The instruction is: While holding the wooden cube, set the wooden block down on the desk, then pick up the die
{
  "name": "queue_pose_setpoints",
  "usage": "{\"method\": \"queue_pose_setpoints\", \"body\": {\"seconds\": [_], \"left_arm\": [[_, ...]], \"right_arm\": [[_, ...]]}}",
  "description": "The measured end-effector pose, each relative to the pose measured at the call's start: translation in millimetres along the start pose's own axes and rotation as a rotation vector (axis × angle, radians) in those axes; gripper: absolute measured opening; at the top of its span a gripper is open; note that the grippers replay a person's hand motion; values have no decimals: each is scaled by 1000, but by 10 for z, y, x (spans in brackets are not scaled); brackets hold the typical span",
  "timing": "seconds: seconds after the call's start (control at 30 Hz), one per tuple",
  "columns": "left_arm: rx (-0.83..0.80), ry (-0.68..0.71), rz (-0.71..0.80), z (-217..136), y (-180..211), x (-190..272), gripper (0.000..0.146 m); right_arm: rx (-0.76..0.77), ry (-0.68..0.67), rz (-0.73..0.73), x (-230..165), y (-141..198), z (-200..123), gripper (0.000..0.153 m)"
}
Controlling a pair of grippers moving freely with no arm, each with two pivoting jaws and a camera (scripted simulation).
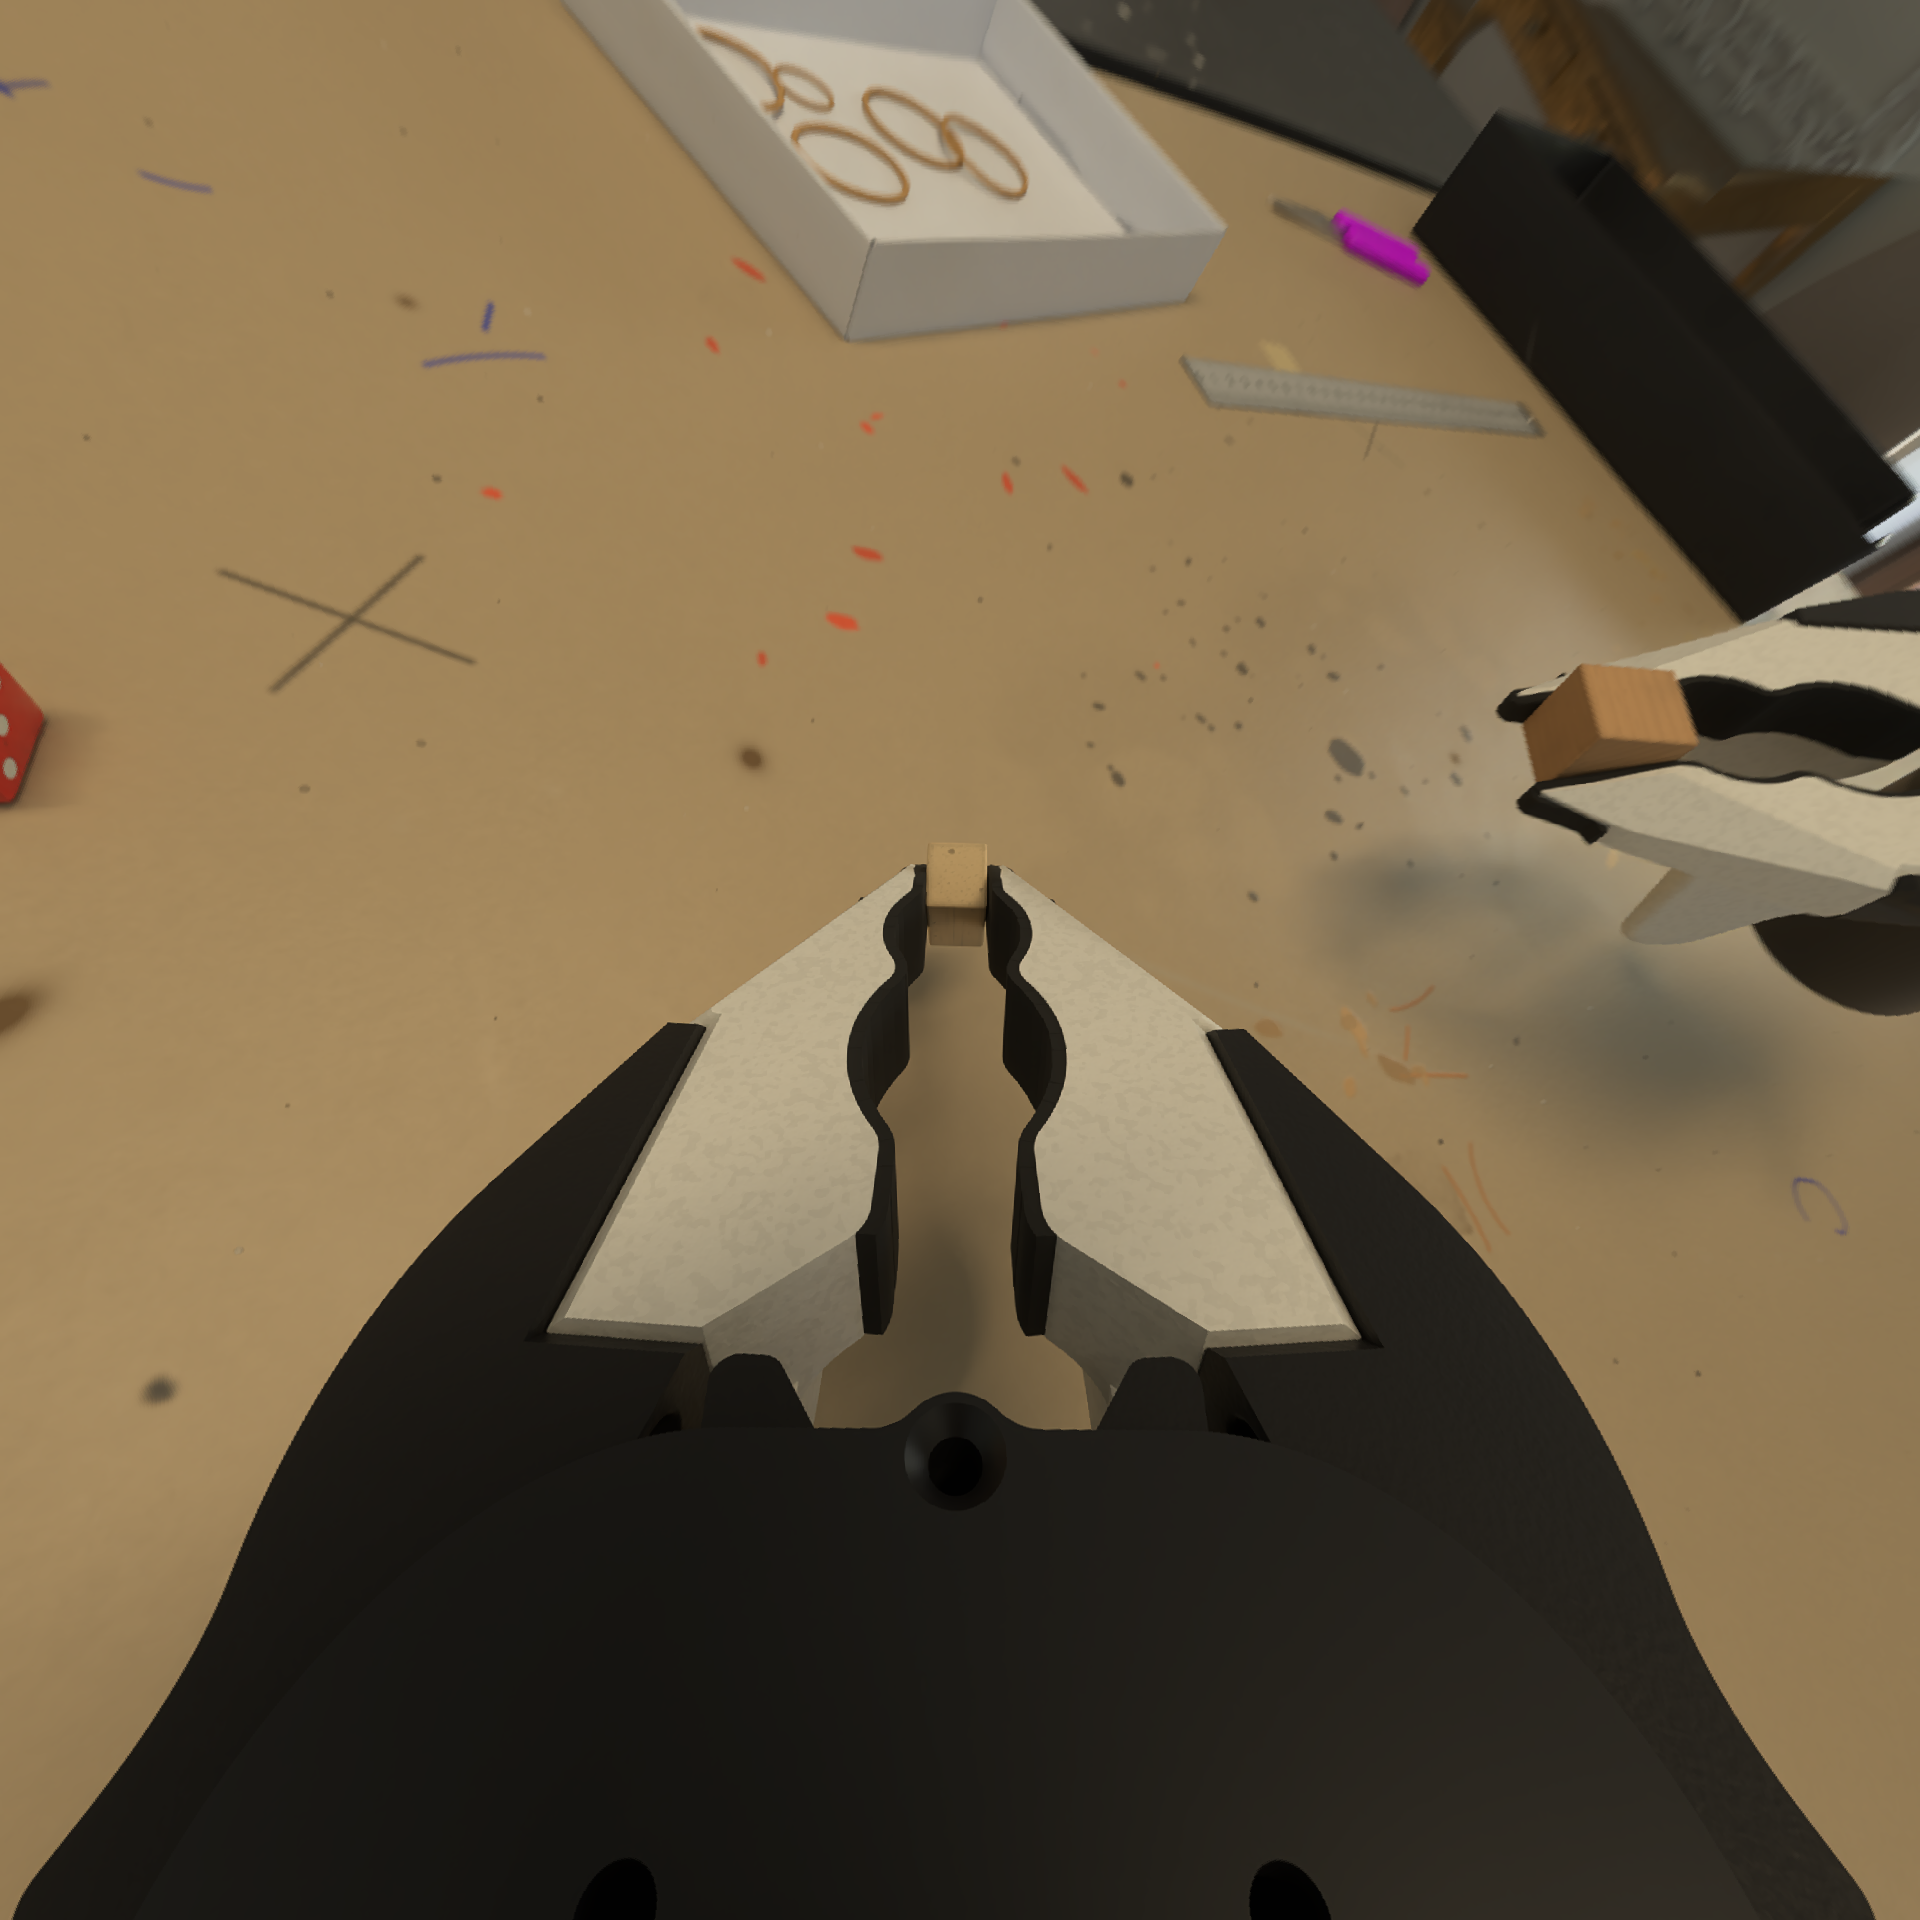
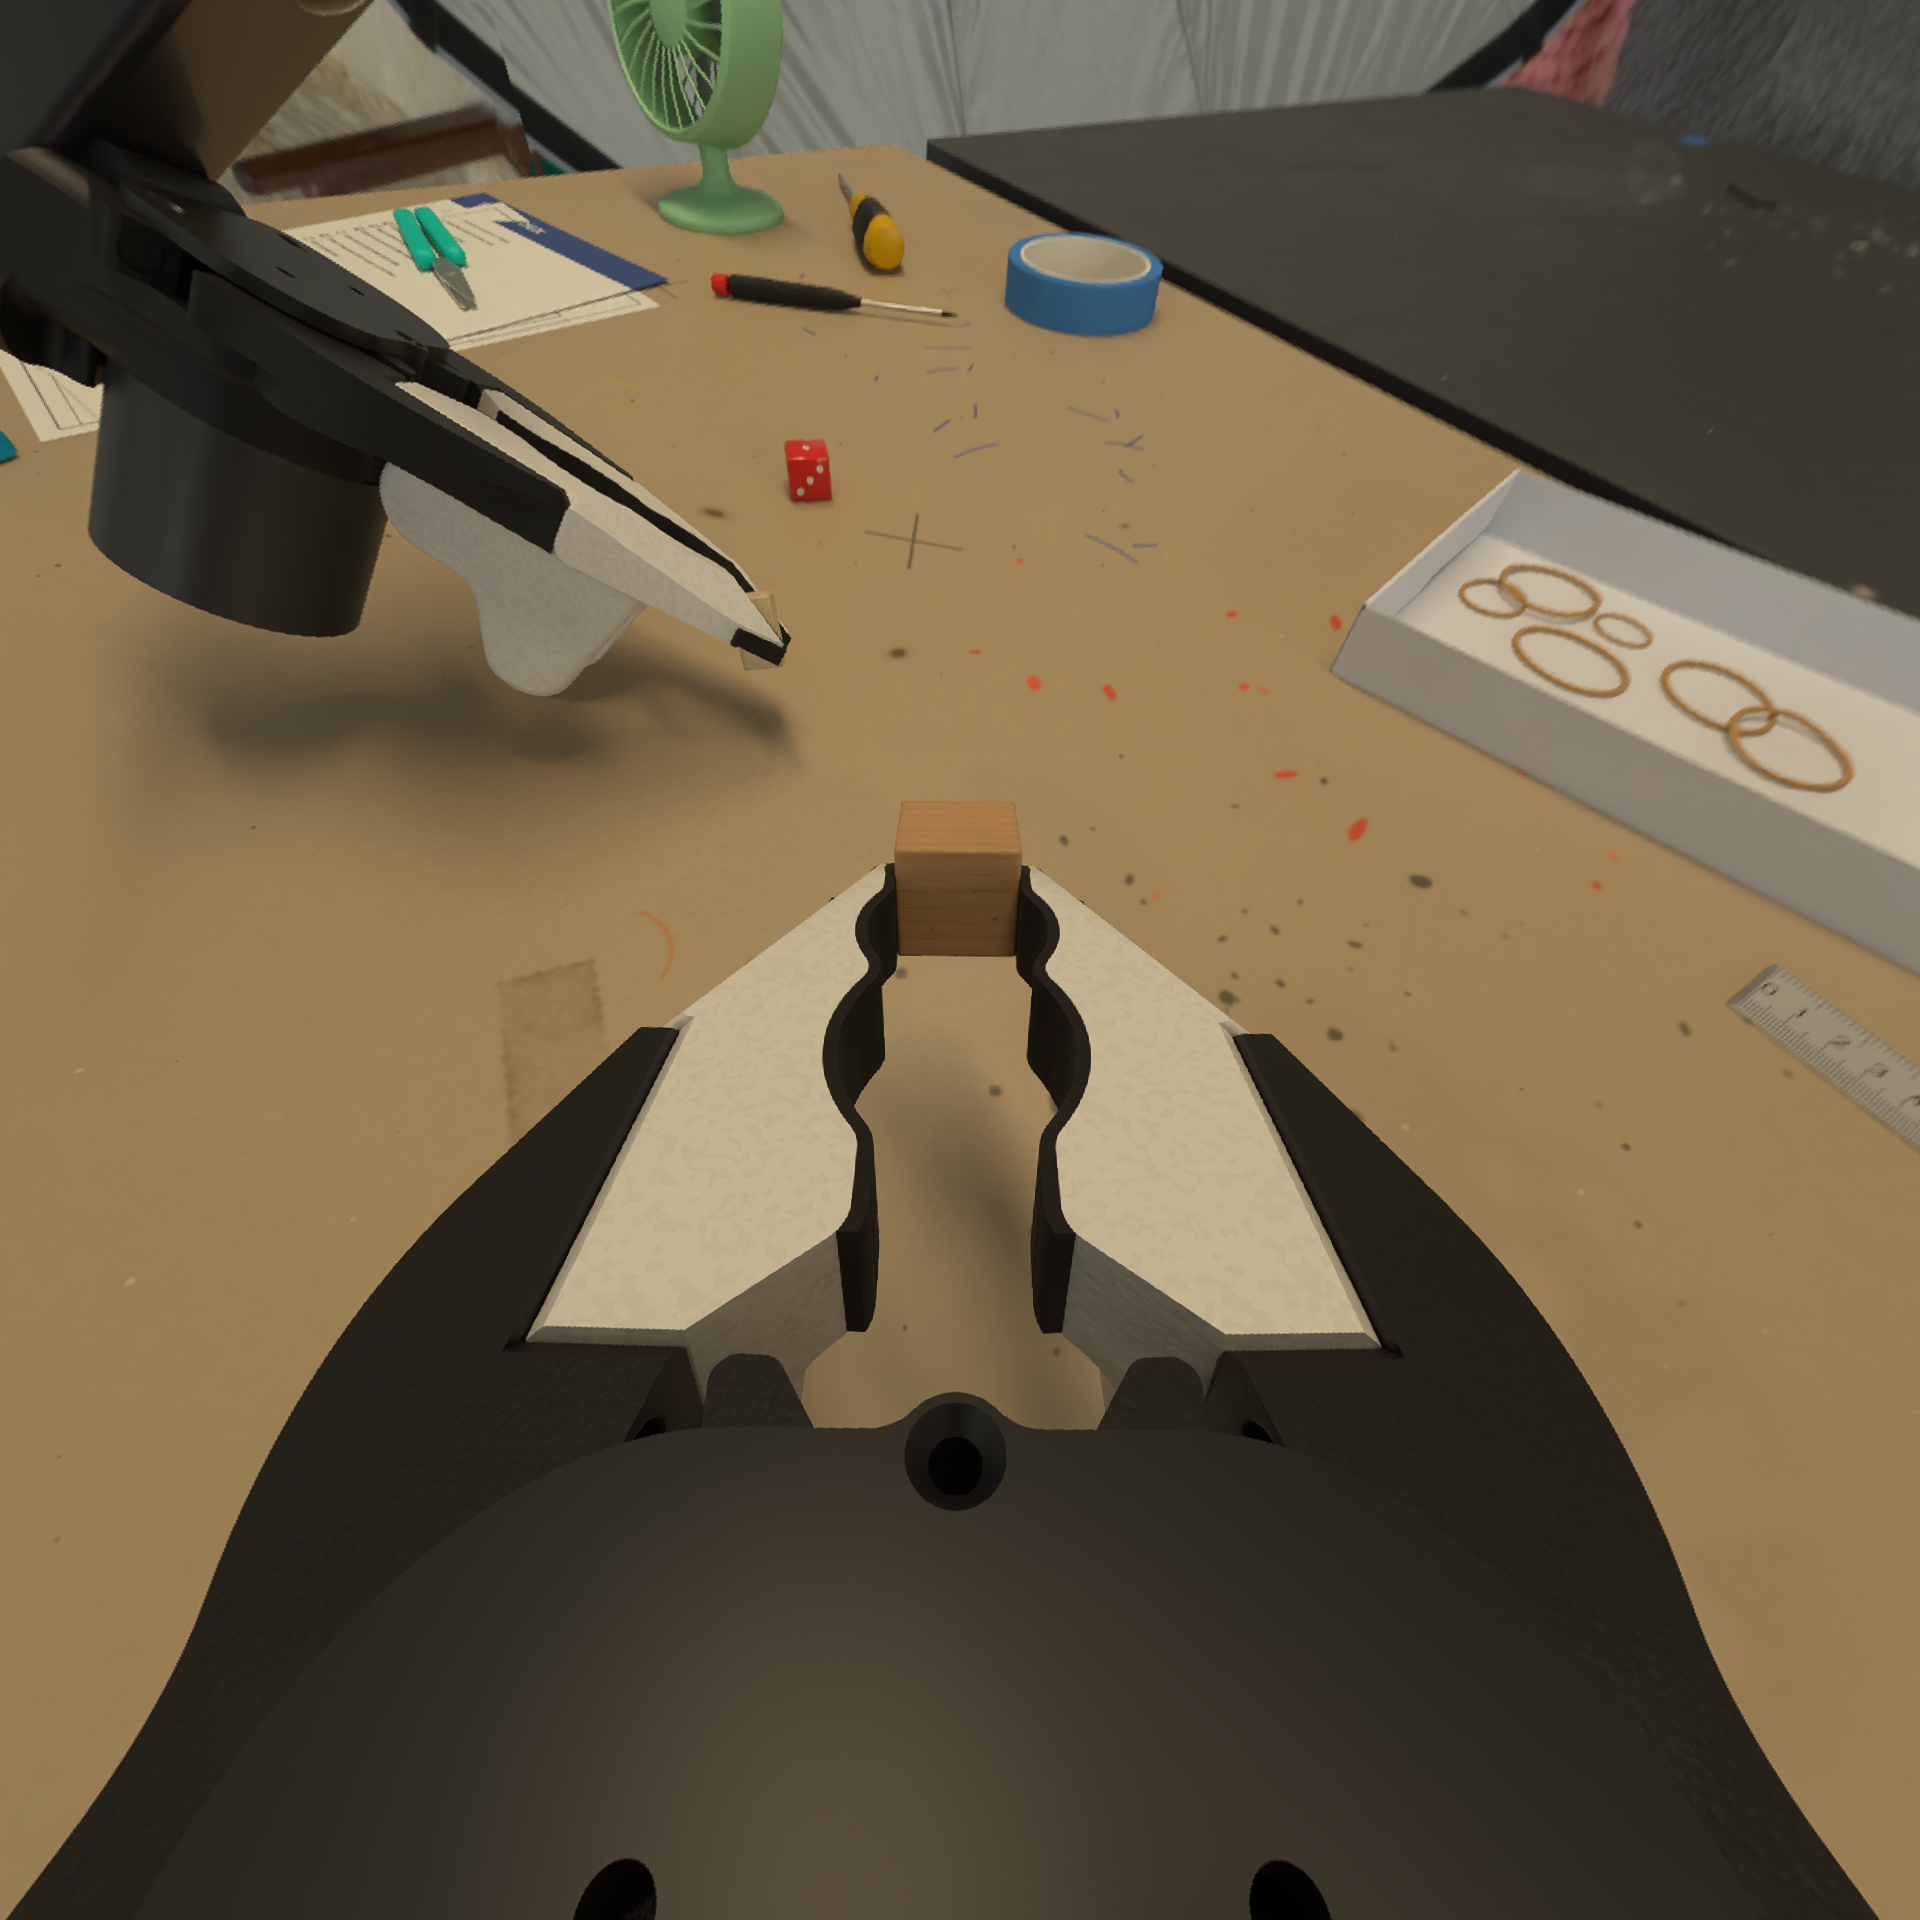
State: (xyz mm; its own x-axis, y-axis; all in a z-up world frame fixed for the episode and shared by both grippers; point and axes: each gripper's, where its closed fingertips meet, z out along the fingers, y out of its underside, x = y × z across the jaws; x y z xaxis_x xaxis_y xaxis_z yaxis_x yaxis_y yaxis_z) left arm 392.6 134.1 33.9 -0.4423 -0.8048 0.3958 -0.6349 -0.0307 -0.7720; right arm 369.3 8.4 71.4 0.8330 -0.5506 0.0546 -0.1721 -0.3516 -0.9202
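Black-and-cream left gripper (image 1: 956, 899) pinching small pale wooden block (image 1: 956, 891) above desk (image 1: 623, 831), right gripper (image 2: 956, 904) clamped on larger smooth wooden cube (image 2: 956, 878), red dotted die (image 2: 807, 470) lying beyond on speckled tan surface.

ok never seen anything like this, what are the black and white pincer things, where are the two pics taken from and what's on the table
Each pincer is a hand-held gripper with two fingers and a camera that looks forward along them, so each picture is one gripper's own view.

In the left wrist view, the left hand-held gripper is shut on a small pale wooden piece. In the right wrist view, the right hand-held gripper is shut on a larger brown wooden piece. Each gripper also shows at the edge of the other's picture. Which piece is the task's cube and which its block I cannot tell.

On the tan desk lie a red die, a white tray of rubber bands, a metal ruler, blue tape, two screwdrivers, green pliers on paper, and a green fan.
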Motion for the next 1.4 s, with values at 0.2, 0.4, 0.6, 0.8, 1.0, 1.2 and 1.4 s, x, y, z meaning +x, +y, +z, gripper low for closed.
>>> {"method": "queue_pose_setpoints", "body": {"seconds": [0.2, 0.4, 0.6, 0.8, 1.0, 1.2, 1.4], "left_arm": [[-77, -87, 34, 40, 126, -108, 10], [-87, -75, 51, 56, 131, -78, 11], [65, -66, 93, -154, -74, -89, 30], [145, -155, 97, -583, -156, -438, 31], [-37, -384, 210, -711, -157, -1142, 31], [-187, -398, 225, -375, -323, -1419, 30], [-247, -417, 255, -199, -377, -1527, 24]], "right_arm": [[-14, -26, 64, 7, 43, 6, 21], [9, -73, 137, 6, 13, -6, 21], [2, -91, 151, -7, 31, -2, 21], [3, -103, 188, 17, 44, -7, 21], [-11, -118, 196, 4, 74, 2, 21], [-28, -136, 203, -7, 110, 9, 21], [-29, -149, 235, 20, 134, -9, 21]]}}
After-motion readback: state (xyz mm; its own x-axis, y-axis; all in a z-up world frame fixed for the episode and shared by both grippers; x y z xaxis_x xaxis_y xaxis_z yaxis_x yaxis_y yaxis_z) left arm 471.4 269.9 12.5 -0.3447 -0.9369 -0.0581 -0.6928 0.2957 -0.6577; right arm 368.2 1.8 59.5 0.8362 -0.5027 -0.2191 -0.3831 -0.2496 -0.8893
